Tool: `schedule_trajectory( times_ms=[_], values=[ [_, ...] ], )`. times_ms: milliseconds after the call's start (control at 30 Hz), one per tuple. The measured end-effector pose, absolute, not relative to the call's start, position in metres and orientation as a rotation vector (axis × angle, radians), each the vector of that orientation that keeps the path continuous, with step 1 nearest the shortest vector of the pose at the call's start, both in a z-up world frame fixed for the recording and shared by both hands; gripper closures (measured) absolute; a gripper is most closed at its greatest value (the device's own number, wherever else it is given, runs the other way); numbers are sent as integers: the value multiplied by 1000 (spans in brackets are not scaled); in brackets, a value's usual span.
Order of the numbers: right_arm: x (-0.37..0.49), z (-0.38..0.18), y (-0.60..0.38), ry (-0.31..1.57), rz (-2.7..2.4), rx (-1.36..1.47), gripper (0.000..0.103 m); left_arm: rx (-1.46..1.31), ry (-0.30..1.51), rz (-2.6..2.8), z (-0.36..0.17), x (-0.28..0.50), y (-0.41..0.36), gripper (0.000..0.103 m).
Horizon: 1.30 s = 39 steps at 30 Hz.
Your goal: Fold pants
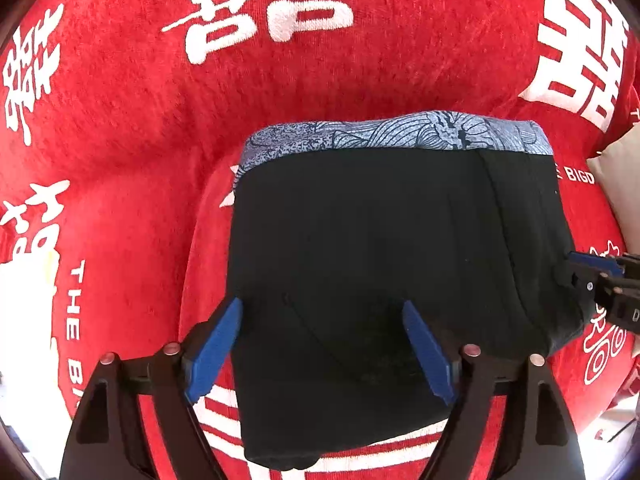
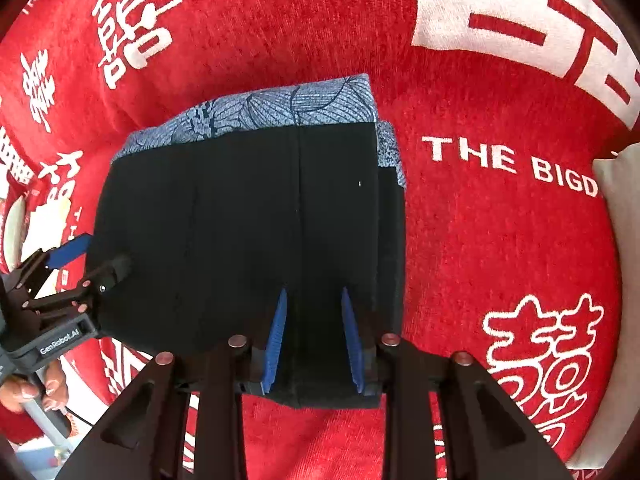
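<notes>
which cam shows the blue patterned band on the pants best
The left wrist view: the blue patterned band runs unbroken across the far edge of the black pants. In the right wrist view the band slants away and wraps round the right corner.

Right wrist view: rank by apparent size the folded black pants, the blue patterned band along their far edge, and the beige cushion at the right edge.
1. Folded black pants
2. Blue patterned band
3. Beige cushion, but the frame crops it, so its true size is unsure.

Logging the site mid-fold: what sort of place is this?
Probably a home bed or sofa: a plush red cover with white wedding-style characters, a pale cushion at the edge, and folded pants on it.
</notes>
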State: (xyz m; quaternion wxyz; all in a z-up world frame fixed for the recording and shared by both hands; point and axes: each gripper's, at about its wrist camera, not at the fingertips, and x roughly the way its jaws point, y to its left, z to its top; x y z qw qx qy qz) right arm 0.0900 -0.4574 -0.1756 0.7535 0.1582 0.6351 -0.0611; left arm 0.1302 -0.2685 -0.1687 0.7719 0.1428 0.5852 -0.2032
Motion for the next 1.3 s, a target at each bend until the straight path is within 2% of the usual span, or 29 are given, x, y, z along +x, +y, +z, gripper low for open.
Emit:
schedule_trajectory(
  times_ms=[833,1067,1300],
  values=[
    [75,-179,-450,1357,-171,346,70,291,1325,-405,-159,135,-268,20],
    [73,-172,-452,1336,-151,356,60,214,1300,-433,-149,134,-256,20],
    [80,-147,-483,1232,-198,479,60,206,1251,-393,-145,160,-246,20]
  ],
)
